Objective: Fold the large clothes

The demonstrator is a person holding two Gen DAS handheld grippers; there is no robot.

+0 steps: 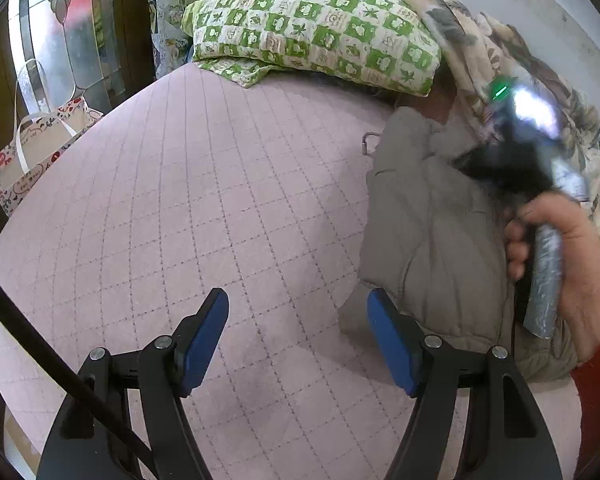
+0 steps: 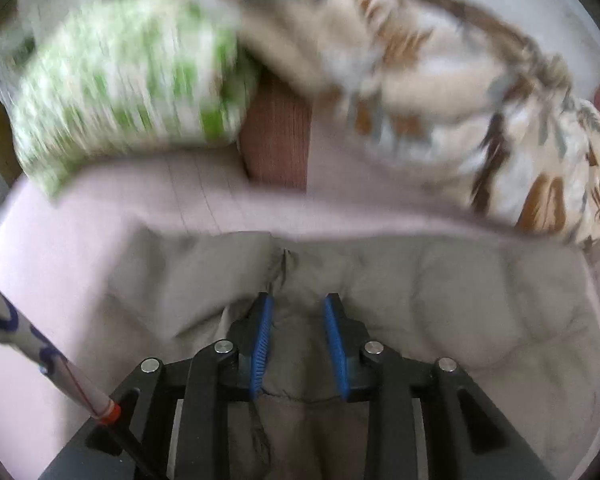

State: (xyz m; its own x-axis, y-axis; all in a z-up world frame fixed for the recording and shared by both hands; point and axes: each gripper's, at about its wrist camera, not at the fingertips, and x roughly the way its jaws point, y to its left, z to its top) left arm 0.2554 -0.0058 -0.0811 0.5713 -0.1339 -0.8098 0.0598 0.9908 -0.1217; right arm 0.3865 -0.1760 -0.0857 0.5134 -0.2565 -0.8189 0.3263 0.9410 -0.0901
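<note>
Pink quilted fabric, stitched in a diamond grid, covers the bed [image 1: 204, 208] across most of the left wrist view. The left gripper [image 1: 298, 338] hangs over it with its blue-padded jaws spread wide and nothing between them. To its right lies the padded grey-beige coat [image 1: 432, 216], bunched on the cover, one edge just beside the right-hand pad. Over the coat a hand [image 1: 568, 256] in a red sleeve grips the taped handle of the other tool. A green-and-white checked pillow [image 1: 316, 24] rests at the head of the bed, a leaf-patterned cream quilt [image 1: 480, 52] beside it, and a printed tote bag [image 1: 36, 148] stands off the bed's left edge.

The right wrist view is blurred. The right gripper [image 2: 298, 344] sits over the coat [image 2: 440, 304], jaws partly apart, grey cloth lying between the pads; whether they press it I cannot tell. The pillow [image 2: 120, 84] and quilt [image 2: 440, 92] lie beyond.
</note>
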